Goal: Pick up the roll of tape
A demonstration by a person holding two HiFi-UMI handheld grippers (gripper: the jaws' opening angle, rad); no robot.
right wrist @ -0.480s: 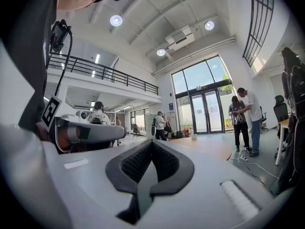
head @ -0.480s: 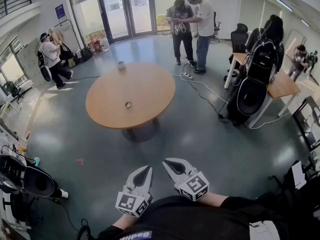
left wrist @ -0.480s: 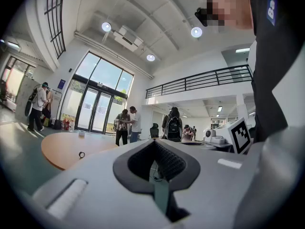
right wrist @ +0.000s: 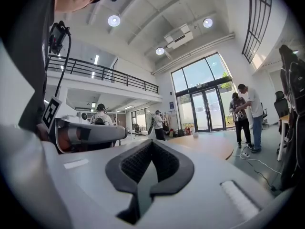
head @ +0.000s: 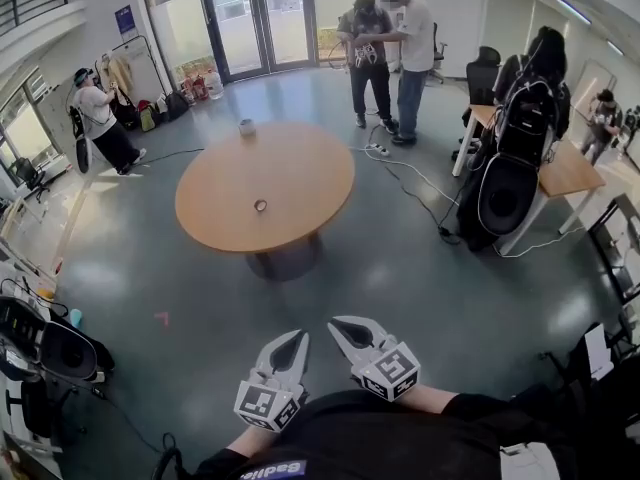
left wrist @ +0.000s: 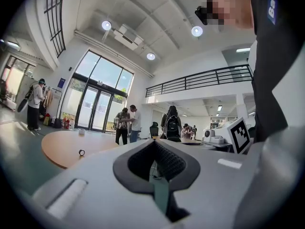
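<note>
A wide stretch of bare grey floor [head: 400, 268] lies between the person and the round wooden table [head: 310, 168]. There is open floor all round the table's curved edge too. The roll of tape [head: 260, 206] is a small dark ring with a pale middle. It lies flat and alone on the near half of the table top, a little way in from the near edge. A small white cup [head: 246, 126] stands by the far edge, well apart from the tape. The left gripper [head: 296, 340] and the right gripper [head: 340, 326] are side by side, low down near the person's body and far from the table. Both have their jaws pressed together and hold nothing. Past the table two people [head: 385, 48] stand close together near the glass doors [head: 255, 18]. A power strip [head: 376, 150] with white cables lies on the floor by their feet. Another person [head: 98, 118] stands at the left. At the right is a desk [head: 565, 173] with a black office chair [head: 484, 70] behind it. A small pink mark [head: 160, 318] is on the floor at the left.
</note>
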